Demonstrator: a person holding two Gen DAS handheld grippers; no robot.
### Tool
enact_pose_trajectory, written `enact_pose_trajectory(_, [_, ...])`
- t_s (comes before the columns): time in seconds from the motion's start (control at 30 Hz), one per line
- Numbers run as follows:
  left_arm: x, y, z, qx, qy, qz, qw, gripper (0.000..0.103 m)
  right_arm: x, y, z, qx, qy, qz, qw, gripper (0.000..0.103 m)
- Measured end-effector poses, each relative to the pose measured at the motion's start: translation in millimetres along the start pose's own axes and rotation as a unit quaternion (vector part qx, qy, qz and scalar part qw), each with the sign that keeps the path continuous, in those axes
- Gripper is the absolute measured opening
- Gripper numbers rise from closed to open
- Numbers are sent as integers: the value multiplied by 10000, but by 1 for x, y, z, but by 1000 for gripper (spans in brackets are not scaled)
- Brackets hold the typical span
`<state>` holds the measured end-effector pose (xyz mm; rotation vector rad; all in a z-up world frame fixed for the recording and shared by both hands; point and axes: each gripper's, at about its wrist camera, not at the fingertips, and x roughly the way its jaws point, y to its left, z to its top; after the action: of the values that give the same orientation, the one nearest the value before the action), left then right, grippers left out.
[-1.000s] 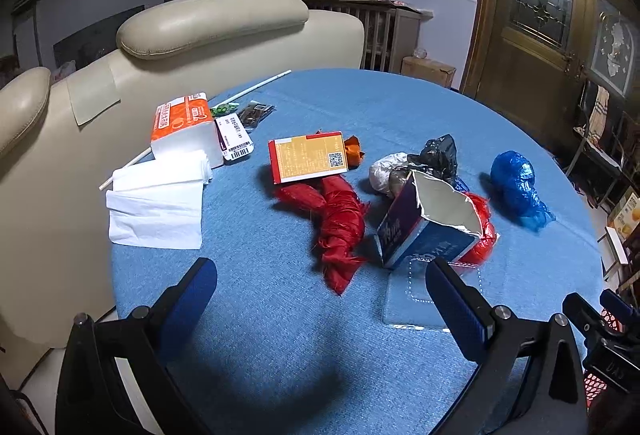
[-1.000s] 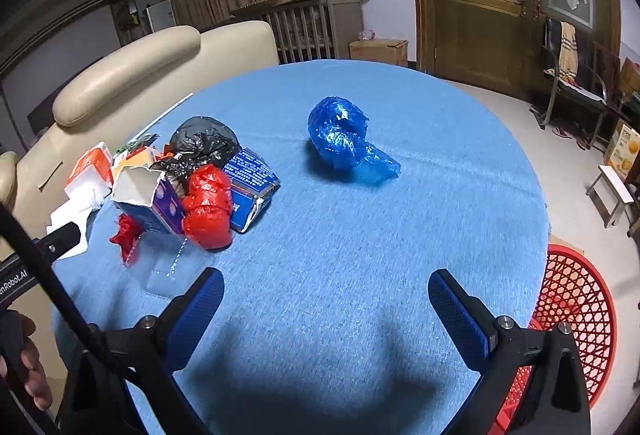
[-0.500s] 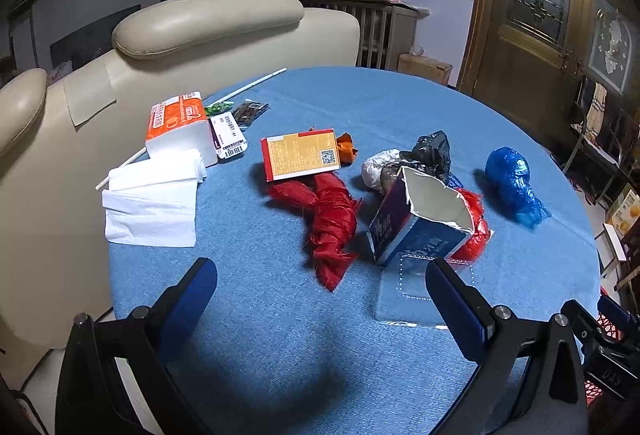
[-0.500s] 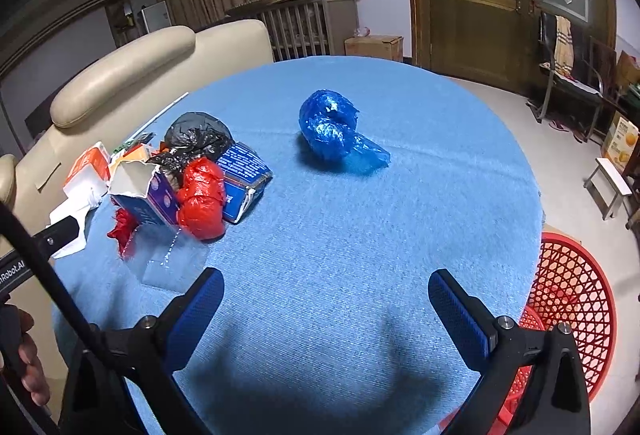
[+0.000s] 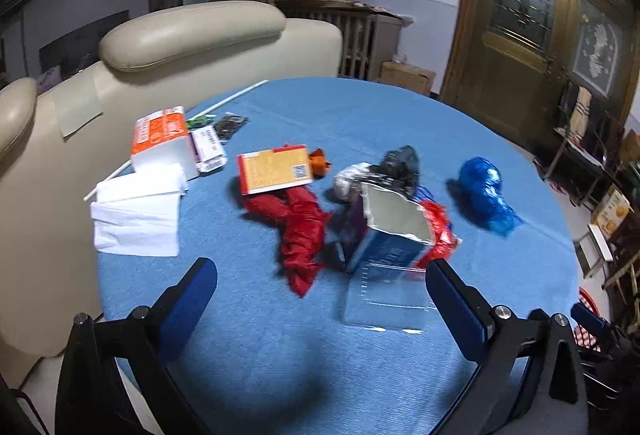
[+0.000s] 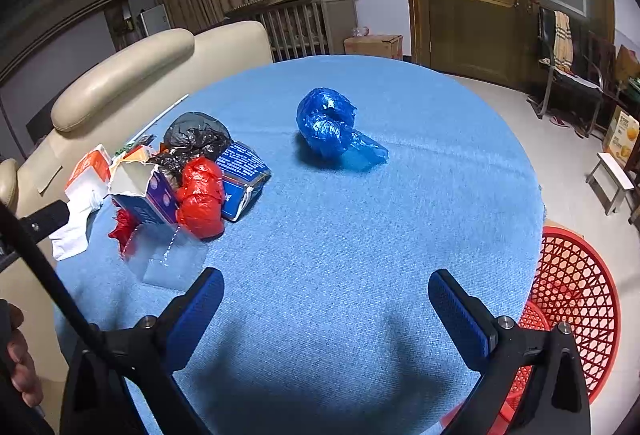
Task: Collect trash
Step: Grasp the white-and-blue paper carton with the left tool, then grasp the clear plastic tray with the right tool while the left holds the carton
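The blue plastic bag (image 6: 335, 131) is seen lying alone on the table (image 6: 400, 215). The red basket (image 6: 576, 299) is shown fully only by the right wrist view. Both the left gripper (image 5: 320, 295) and right gripper (image 6: 326, 299) are held spread, empty.

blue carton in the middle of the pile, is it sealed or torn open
Torn open. The carton has a ragged edge at its top, and its pale inside shows.

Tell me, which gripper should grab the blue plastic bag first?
Probably the right gripper. It is open, and the blue plastic bag lies alone almost straight ahead of it. The left gripper, also open, faces the torn carton and red bag instead.
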<state>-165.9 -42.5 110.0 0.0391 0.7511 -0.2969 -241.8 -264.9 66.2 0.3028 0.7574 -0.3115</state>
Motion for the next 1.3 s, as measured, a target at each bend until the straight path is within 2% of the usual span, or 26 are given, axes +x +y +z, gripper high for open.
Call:
enact_pose_trajectory(0.17, [18,-24,3,288,130,-112,9994,103,1,-3,-3,76,25,50,10000,103])
enact_pose_trajectory(0.3, [51,-39,11,474,260,75,9985,103,4,-7,-5,125,56,94,9999,103])
enact_pose_trajectory(0.5, [86,-51,15,675,433,150,9967,102,8,-16,-4,252,94,82,9996,103])
enact_pose_trajectory(0.57, [91,-52,16,739,458,90,9962,73,11,-18,-3,288,130,88,9995,103])
enact_pose_trajectory(0.6, [95,-50,16,714,595,-84,9956,58,13,-18,-3,296,150,93,9994,103])
enact_pose_trajectory(0.67, [92,-43,19,562,618,-201,9963,57,16,-17,-3,280,178,99,9994,103])
enact_pose_trajectory(0.9, [40,-7,30,136,-51,-340,9993,57,26,2,-2,33,318,162,9994,103])
enact_pose_trajectory(1.03, [20,21,31,-69,-226,-236,9994,57,25,29,-2,-383,372,524,9972,103])
enact_pose_trajectory(1.13, [15,42,26,-204,-211,-135,9995,57,22,55,-1,-929,340,963,9904,103])
enact_pose_trajectory(1.3, [19,72,12,-373,-46,108,9992,57,25,104,10,-1771,372,1732,9681,103])
